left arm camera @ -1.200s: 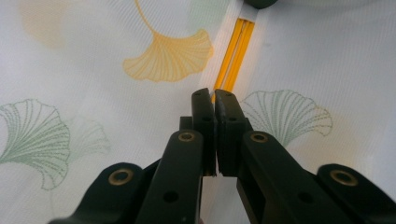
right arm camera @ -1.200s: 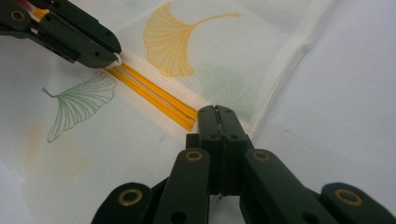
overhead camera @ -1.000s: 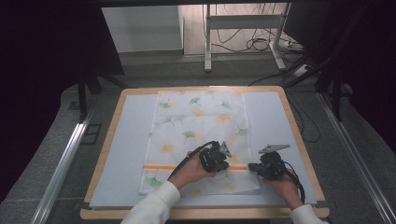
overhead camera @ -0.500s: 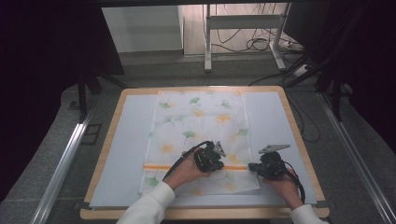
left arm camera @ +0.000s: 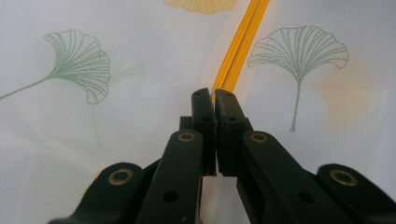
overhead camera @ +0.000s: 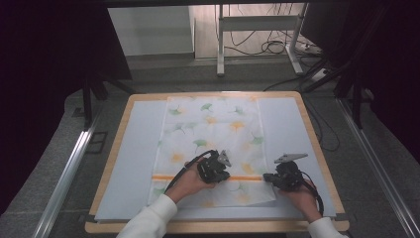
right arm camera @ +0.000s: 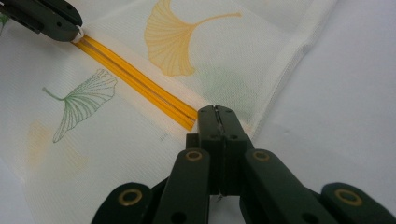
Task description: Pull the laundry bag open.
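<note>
- Cloth (overhead camera: 213, 144): white, ginkgo-leaf print, spread flat on the table (overhead camera: 124, 163); its orange stripe (overhead camera: 245, 177) runs between my two grippers.
- My left gripper (left arm camera: 214, 97): jaws shut, tips pinching the cloth at the stripe.
- My right gripper (right arm camera: 217, 113): jaws shut, pinching the stripe's end beside the cloth's edge.

Table: I see a wooden rim (overhead camera: 317, 144) framing a pale blue mat (overhead camera: 133, 148).
Floor: grey carpet, black cables (overhead camera: 277, 47) trailing beyond a white stand (overhead camera: 257, 25).
</note>
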Action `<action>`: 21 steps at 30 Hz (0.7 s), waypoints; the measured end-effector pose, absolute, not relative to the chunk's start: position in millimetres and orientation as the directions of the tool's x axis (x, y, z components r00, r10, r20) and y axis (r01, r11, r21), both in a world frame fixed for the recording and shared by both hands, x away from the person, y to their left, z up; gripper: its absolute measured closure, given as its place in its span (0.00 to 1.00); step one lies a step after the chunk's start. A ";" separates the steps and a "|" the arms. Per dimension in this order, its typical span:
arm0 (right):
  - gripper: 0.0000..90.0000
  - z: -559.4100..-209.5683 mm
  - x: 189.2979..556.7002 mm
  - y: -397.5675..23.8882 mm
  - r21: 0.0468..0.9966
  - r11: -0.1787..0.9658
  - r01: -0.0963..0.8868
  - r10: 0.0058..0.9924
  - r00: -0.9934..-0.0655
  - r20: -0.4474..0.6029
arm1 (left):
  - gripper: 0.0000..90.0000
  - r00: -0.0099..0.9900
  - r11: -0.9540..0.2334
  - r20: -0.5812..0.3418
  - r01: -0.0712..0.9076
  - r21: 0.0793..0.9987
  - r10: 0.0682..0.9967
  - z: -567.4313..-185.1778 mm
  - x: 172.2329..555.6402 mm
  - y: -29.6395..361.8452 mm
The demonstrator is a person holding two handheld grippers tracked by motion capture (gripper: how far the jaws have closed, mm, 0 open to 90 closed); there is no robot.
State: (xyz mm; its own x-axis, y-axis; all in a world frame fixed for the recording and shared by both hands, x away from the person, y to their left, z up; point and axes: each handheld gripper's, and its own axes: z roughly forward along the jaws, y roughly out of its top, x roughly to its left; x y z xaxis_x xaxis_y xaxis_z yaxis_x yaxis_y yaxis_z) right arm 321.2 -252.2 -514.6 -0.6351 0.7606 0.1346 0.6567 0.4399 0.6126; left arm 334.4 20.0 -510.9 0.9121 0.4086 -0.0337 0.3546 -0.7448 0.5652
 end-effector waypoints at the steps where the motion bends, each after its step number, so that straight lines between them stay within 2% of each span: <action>1: 1.00 -514.6 321.2 -252.2 0.613 0.439 0.657 0.761 -0.635 0.136 | 0.98 0.912 -0.744 -0.033 0.354 0.566 0.409 -511.0 334.3 20.4; 21: 1.00 -514.7 321.5 -252.6 0.613 0.440 0.657 0.758 -0.637 0.139 | 0.98 0.911 -0.751 -0.031 0.358 0.555 0.411 -510.1 333.9 22.0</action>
